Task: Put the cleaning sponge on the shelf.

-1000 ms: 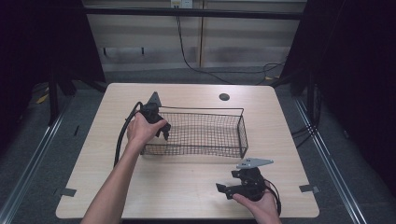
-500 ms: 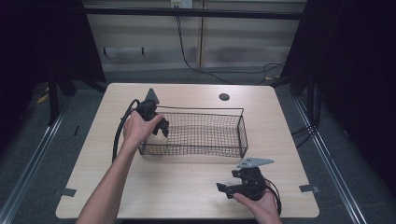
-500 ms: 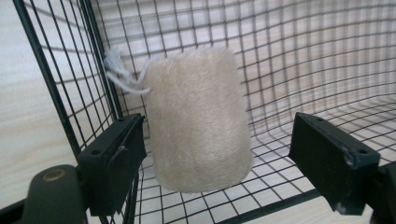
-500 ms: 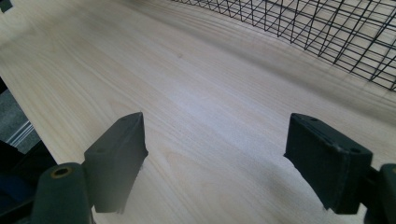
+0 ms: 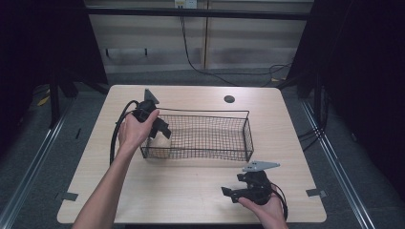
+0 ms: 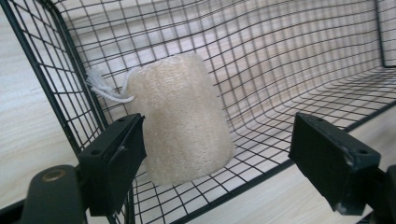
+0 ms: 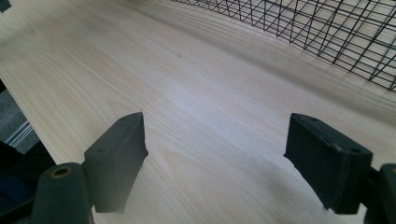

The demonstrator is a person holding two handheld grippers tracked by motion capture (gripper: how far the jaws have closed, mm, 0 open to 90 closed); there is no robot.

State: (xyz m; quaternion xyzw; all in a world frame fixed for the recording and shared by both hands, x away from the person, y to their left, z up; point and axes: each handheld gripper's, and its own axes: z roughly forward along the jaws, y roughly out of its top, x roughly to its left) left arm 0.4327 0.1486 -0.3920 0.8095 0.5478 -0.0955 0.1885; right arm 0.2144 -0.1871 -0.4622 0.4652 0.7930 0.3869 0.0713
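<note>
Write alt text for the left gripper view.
A pale loofah sponge with a white string loop sits in a corner of a black wire basket on a light wood table. The left gripper frames it, jaws wide open.

Wire basket (image 5: 200, 136) open at the top, mesh walls barring entry from the sides, loofah (image 6: 180, 119) against its left end wall with left claw (image 5: 160, 129) spread around it, basket floor rightward bare, worktop (image 5: 157, 191) in front unobstructed beneath right claw (image 7: 212, 168).
</note>
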